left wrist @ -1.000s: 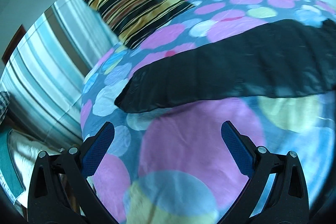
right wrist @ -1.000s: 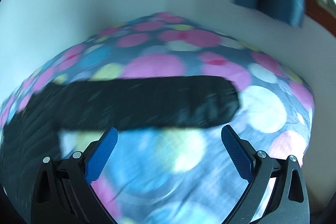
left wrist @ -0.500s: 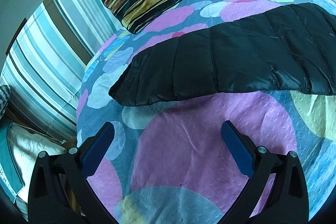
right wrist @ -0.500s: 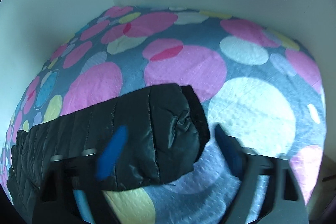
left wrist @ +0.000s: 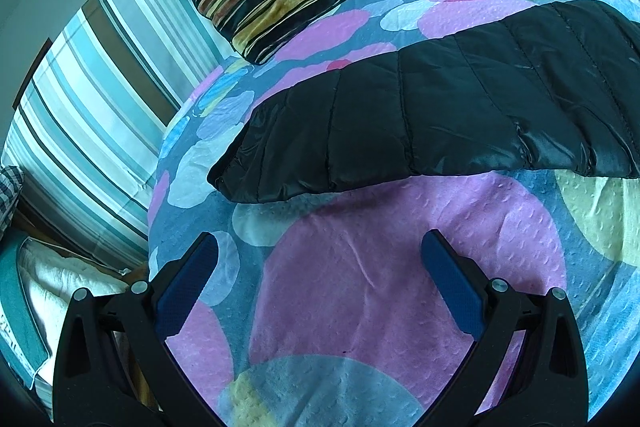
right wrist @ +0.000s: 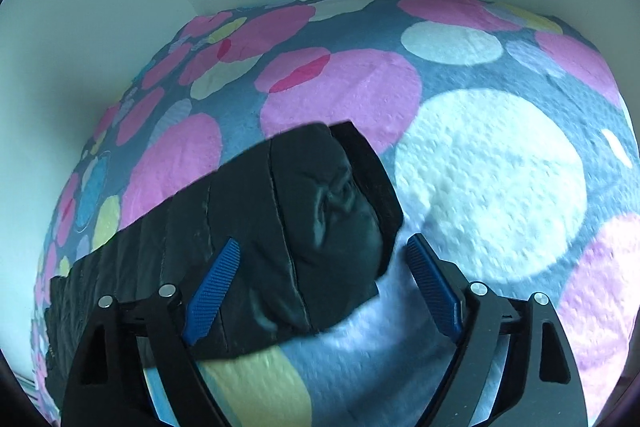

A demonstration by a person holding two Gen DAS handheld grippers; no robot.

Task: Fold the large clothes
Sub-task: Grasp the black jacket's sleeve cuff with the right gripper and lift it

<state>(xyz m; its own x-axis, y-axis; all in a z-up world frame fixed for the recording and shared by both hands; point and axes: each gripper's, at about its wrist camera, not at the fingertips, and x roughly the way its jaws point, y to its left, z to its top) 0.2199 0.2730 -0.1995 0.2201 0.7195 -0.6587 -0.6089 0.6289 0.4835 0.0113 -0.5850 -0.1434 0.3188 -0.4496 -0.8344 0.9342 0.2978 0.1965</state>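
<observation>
The black quilted puffer jacket (right wrist: pixel 280 227) lay folded across the dotted bed (right wrist: pixel 488 187). The right hand-held gripper (right wrist: pixel 320 267), jaws opening, straddled its end; the left hand-held gripper (left wrist: pixel 320 259) hovered spread. Next likely called for pinching both ends.

Right gripper (right wrist: pixel 320 263) now lower, over the black jacket's (right wrist: pixel 280 227) end (jaws opening).

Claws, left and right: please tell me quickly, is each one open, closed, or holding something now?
Left claw: open, holding nothing, short of the black jacket.
Right claw: opening, jacket end between its fingers, not gripped.
</observation>
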